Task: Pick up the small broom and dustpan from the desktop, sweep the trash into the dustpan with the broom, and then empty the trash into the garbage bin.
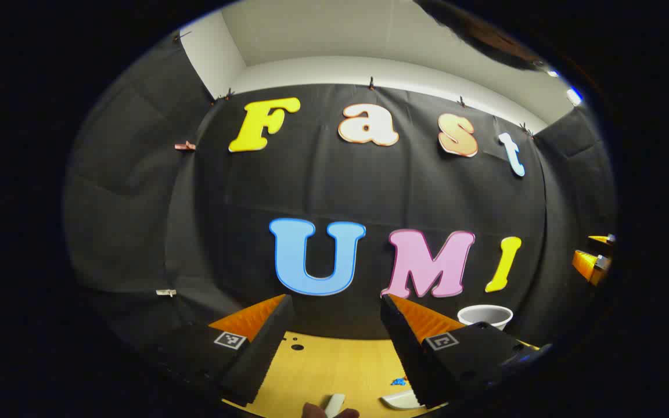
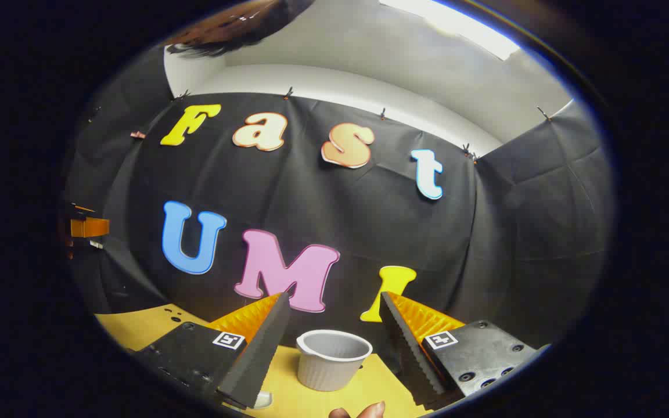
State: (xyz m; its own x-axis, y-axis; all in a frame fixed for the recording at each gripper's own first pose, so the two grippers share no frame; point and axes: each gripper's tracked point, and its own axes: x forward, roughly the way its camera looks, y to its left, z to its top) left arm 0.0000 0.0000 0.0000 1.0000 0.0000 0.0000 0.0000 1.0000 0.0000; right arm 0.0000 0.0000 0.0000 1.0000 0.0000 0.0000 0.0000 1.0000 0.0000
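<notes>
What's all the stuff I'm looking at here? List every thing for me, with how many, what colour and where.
Garbage bin: one, white ribbed cup with a rim, standing on the desk near the back cloth.
Desk: one, yellow wood, with small dark holes.
Trash scrap: one, small, blue, on the desk.
White objects: two, at the near edge of the desk, too cut off to name.
Left gripper: fingers apart, empty.
Right gripper: fingers apart, empty, bin beyond them.

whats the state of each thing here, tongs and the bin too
left tongs: open, holding nothing
right tongs: open, holding nothing
garbage bin: upright on the desktop, mouth open, inside hidden
white item: lying on the desktop, untouched
</notes>
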